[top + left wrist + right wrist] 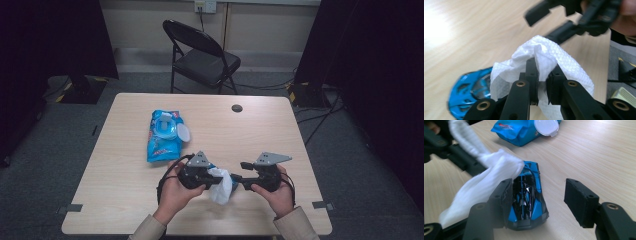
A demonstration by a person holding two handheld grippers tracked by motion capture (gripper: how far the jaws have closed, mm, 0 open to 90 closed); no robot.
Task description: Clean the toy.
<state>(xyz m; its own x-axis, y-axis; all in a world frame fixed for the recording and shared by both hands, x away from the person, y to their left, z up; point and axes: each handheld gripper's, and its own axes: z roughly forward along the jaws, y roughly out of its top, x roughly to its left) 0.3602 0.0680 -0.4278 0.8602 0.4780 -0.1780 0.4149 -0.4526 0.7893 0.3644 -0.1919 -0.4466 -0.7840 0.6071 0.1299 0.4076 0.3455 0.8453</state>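
Note:
My left gripper (212,178) (542,72) is shut on a crumpled white wet wipe (220,187) (564,62), which hangs down between the two hands just above the table's front part. A glossy blue and black toy car (527,195) (465,93) lies on the table under the wipe. My right gripper (239,172) (537,192) stands open over the car, one jaw on each side of it and neither pad pressing on it. The wipe (491,170) drapes past the right gripper's left jaw and touches the car's nose.
A blue wet-wipe pack (162,137) (519,132) with its white lid (546,126) flipped open lies left of the middle of the wooden table (270,130). A round cable hole (237,108) is near the far edge. A black folding chair (202,57) stands behind the table.

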